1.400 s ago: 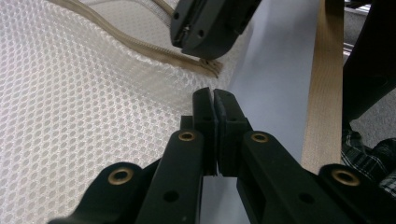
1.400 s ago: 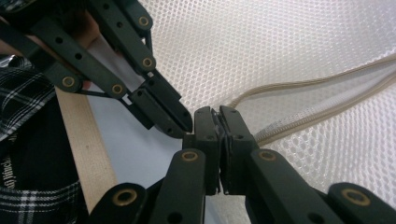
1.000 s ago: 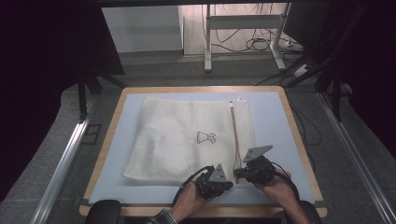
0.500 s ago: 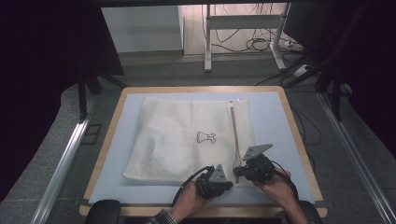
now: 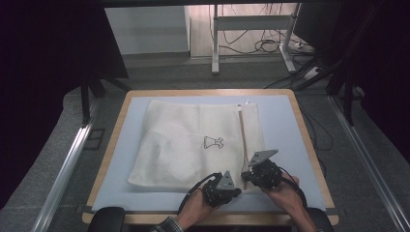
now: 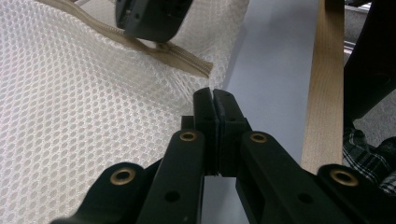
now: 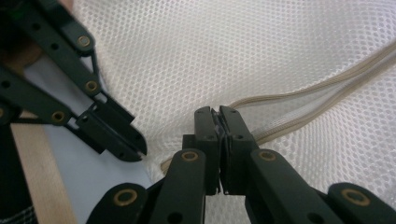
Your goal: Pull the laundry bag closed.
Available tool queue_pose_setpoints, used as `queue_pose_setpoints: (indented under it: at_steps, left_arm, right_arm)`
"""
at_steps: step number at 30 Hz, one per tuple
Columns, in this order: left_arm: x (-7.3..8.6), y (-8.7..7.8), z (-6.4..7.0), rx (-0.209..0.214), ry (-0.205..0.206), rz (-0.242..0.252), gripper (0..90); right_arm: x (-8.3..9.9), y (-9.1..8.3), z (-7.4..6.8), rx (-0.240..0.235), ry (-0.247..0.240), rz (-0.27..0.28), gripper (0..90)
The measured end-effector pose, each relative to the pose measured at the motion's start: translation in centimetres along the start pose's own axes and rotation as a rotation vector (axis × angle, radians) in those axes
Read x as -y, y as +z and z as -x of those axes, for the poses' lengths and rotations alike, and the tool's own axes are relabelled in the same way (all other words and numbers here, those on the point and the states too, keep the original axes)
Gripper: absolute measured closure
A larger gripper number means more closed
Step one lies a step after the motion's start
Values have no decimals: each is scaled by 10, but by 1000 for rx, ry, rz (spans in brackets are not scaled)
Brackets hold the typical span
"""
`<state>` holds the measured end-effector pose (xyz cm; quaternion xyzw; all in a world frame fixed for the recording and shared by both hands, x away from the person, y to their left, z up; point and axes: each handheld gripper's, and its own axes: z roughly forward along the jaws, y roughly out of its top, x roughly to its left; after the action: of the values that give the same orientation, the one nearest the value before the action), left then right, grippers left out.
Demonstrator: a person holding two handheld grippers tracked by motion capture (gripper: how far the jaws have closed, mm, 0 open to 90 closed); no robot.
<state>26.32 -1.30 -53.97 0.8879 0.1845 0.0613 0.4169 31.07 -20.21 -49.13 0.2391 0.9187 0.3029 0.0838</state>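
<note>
Zipper (image 5: 242, 140) tape is running away from the person along the mesh bag's (image 5: 193, 145) right side on the blue surface (image 5: 280, 125), its near end sitting under the right gripper (image 5: 247, 175), whose jaws are pinching shut on it. Left gripper (image 5: 237, 191) is clamping the bag's near corner just beside it; no writing is showing, just a small dark outline figure (image 5: 213, 142).

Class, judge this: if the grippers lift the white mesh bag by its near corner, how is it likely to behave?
The mesh bag lies flat and thin, so it will probably droop rather than stay stiff. Its open netting suggests it is light. The zipper already curves loosely beside the right gripper, so it likely bends with the cloth.
</note>
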Motion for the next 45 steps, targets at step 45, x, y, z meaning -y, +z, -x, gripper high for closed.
queue_pose_setpoints:
  at_steps: [45]
  left_arm:
    - [-5,5,-7,96,-40,-5,896]
  right_arm:
    - [0,5,23,-37,62,-10,863]
